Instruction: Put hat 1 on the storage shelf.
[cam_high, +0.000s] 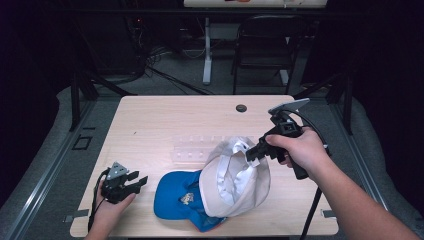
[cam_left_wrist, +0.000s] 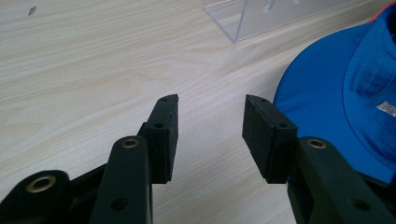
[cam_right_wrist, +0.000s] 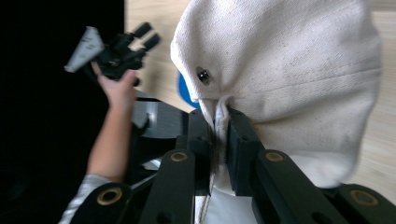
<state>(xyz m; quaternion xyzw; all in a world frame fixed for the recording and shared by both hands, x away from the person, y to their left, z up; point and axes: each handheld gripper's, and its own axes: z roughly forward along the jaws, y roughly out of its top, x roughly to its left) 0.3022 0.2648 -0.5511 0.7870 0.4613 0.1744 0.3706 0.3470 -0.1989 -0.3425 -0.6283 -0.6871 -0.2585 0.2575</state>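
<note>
Black jaws of the right gripper (cam_right_wrist: 219, 140) pinch the back edge of the white cap (cam_high: 235, 176), holding it tilted over the blue cap (cam_high: 177, 197) on the table (cam_high: 150, 125). Left gripper (cam_left_wrist: 211, 133) rests nearby, jaws spread, nothing between them.

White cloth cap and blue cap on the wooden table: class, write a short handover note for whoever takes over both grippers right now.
Right gripper: shut on the rear edge of the white cloth cap, holding it tilted up.
Left gripper: open, holding nothing, resting low over the light wooden table just left of the blue cap.
Blue cap with a small front emblem: lies flat on the table, partly under the white cap.
Clear plastic stand: behind the caps, nothing on it.
Done: white cap gripped and raised.
Left, probably: move the white cap off the blue one and set it down; the blue cap is not yet handled.
</note>
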